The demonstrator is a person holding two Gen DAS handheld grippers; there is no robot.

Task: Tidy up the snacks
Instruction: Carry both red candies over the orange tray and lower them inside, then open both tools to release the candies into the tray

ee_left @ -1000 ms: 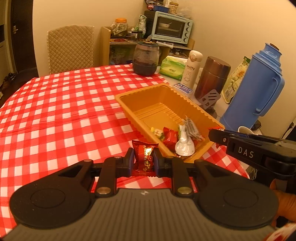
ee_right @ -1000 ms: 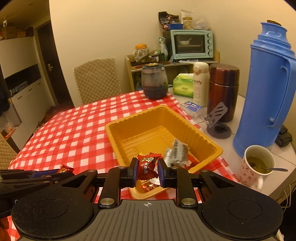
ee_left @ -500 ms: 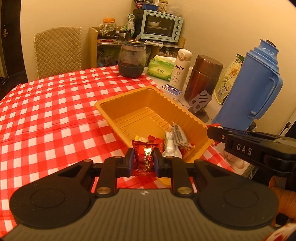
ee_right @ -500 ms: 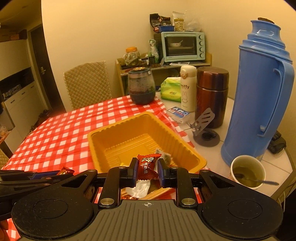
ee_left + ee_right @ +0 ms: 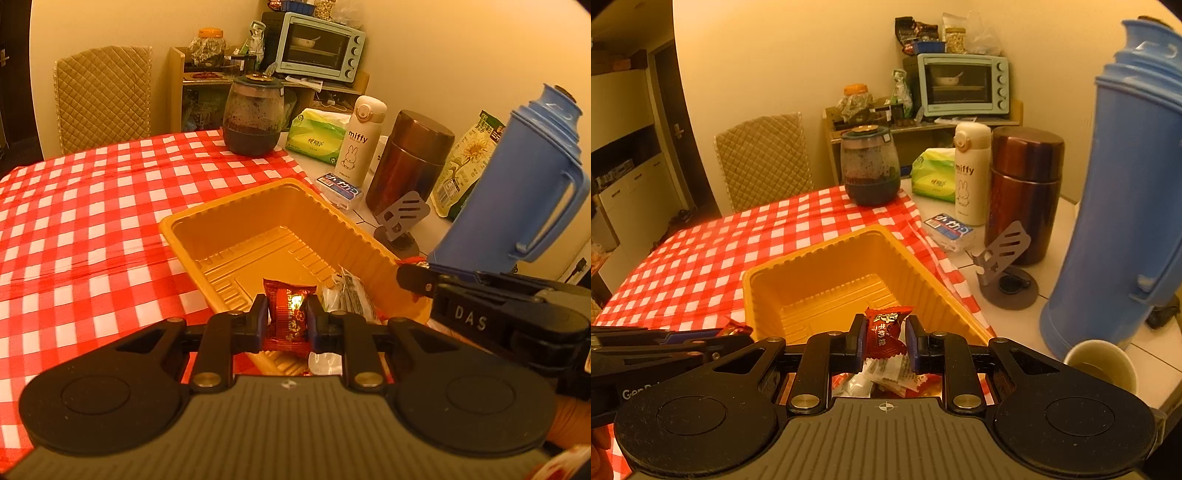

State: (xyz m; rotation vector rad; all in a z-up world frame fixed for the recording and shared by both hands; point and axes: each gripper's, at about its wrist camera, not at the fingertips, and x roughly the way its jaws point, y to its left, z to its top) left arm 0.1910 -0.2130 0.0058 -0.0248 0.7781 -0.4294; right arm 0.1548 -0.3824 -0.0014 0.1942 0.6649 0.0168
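1. Carrying one small red foil-wrapped candy (image 5: 287,314), the left gripper (image 5: 286,321) is clamping it narrowly between its black pads, and the sweet is hanging just over the near end of the shallow rectangular yellow plastic tray (image 5: 236,206).
2. The right gripper (image 5: 885,341) is pinching a second red wrapped candy with white lettering (image 5: 884,332) in the same narrow hold, also poised above the tray's near end.
3. Inside the tray, a small heap of wrapped snacks (image 5: 349,291) is already lying at the near end: silvery and white packets plus red ones, so part of the sorting appears done.
4. The far half of the tray is showing bare ribbed plastic, so there is plenty of room left.
5. Remaining work, as I judge it, is letting go of both candies so they are dropping onto the heap.
6. No loose snacks are showing on the visible stretch of red-and-white checked tablecloth (image 5: 92,206), though the part under and behind the grippers is hidden, so I cannot tell whether more are waiting.
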